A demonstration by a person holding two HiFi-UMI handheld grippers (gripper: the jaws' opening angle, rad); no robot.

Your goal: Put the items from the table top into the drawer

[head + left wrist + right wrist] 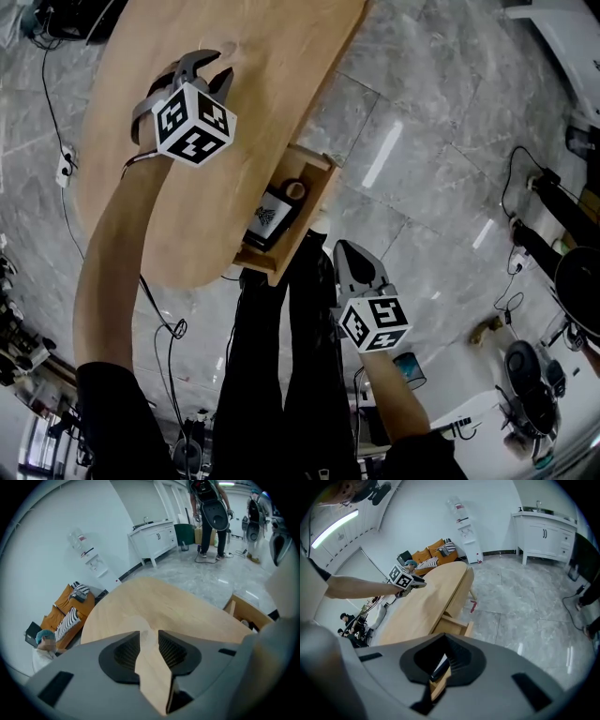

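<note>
Grey marble floor (422,141) spread under an oval wooden table (131,187). Over the table's far end hung the left gripper (214,73), its jaws wide apart and gripping nothing, with only bare wood showing between them. Bare wood ran out from it to the table's edges on every side. At the table's right edge the drawer (322,173) stood pulled out over the floor, well apart from the left gripper. Inside it lay a dark packet (270,217) with a pale pattern, toward the near end, and a small ring (295,189) just beyond it, toward the far end. Off the table, just beside the drawer's near right corner, hovered the right gripper (349,251). Its jaws were narrowly apart and held nothing, and drawer wood and the packet's edge showed through the gap. Open floor lay to its right, up to dark gear (574,286) at the right edge of the head view.
</note>
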